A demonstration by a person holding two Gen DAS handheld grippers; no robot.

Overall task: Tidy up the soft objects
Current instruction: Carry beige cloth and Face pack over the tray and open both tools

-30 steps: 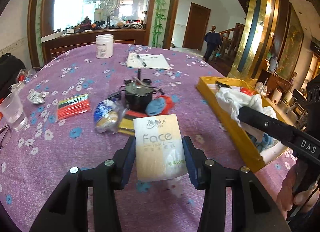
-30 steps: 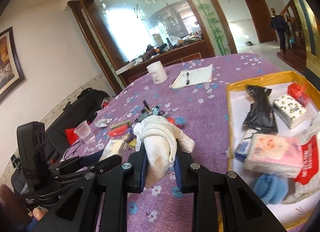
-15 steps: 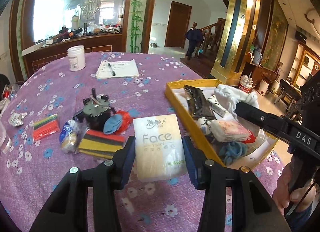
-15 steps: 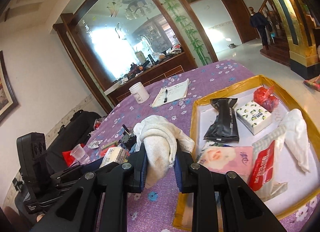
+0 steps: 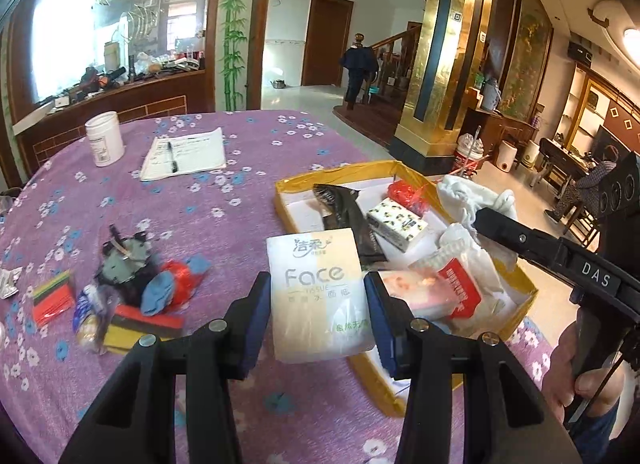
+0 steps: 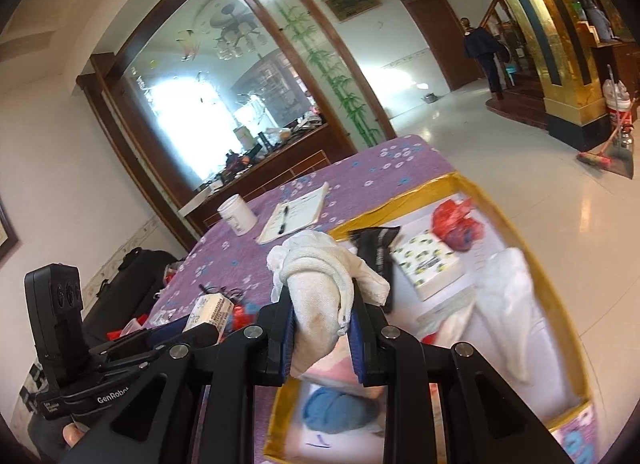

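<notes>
Between the left gripper's (image 5: pixel 318 306) fingers a Face tissue pack (image 5: pixel 320 296) is pinched by its two long edges and held above the counter (image 5: pixel 240 200), its far end over the near-left rim of the yellow tray (image 5: pixel 524 288); that side grip keeps the soft pack flat, probably so it can be laid down among the packs beyond the fingers. Between the right gripper's (image 6: pixel 322 330) fingers a white towel (image 6: pixel 320 288) is clamped in a bunch, its loose folds spilling over the fingertips, and it hangs over the tray's near end, above a pink tissue pack (image 6: pixel 332 372) and a blue cloth (image 6: pixel 336 408), seemingly ready for release there
</notes>
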